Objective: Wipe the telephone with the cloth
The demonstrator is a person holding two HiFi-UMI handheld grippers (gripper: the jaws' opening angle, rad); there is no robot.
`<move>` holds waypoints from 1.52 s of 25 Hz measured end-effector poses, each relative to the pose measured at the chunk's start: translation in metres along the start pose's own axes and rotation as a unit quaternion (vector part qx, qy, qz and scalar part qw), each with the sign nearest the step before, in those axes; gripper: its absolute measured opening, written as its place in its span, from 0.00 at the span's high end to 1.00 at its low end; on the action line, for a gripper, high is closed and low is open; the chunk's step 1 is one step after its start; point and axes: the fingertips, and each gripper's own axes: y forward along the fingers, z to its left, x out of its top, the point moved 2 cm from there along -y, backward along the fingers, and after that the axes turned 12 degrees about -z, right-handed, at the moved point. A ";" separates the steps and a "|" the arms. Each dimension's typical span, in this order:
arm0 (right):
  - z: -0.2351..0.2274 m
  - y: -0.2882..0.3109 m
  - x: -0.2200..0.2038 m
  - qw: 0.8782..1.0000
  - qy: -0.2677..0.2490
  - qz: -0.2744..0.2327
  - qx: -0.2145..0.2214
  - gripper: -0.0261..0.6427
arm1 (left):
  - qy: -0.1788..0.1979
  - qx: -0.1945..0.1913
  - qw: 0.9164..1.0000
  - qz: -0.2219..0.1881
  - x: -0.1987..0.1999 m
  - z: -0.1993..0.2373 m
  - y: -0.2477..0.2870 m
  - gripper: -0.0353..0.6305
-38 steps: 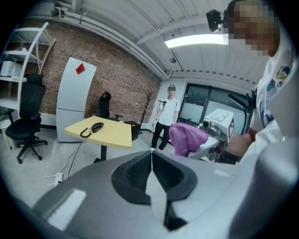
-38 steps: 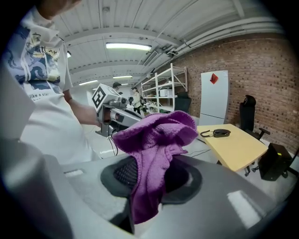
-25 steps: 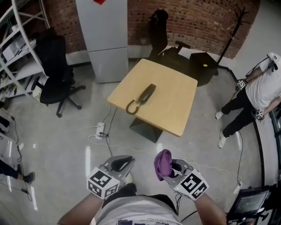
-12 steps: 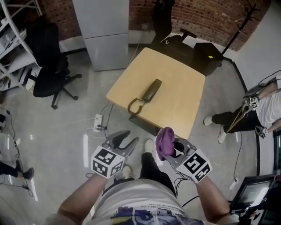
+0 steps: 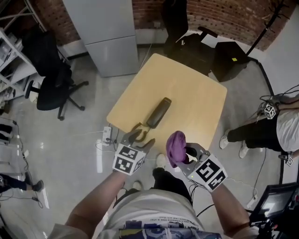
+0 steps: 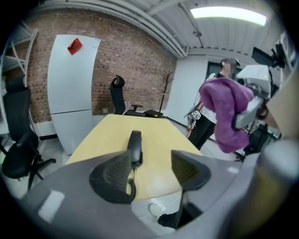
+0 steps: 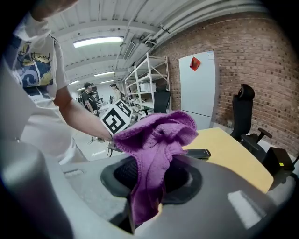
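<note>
Tan table on grey floor, brick wall behind, telephone on it; left gripper empty, jaws just been opening; right gripper clamps purple cloth.

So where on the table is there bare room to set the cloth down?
Bare: the far half of the table beyond the telephone handset, and the strip between handset and right edge. Crowded: the near-left edge, with the coiled cord and the left gripper.
</note>
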 end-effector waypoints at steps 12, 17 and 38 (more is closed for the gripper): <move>-0.063 -0.017 -0.027 0.998 0.061 0.010 0.013 0.79 | 0.020 0.053 0.994 0.090 -0.027 0.045 0.115 0.45; -0.079 -0.022 -0.041 0.997 0.073 0.018 0.011 0.79 | 0.026 0.057 0.993 0.102 -0.035 0.051 0.134 0.44; -0.110 -0.002 0.012 0.998 0.037 -0.024 -0.049 0.79 | 0.051 0.002 0.999 0.015 0.013 0.026 0.104 0.57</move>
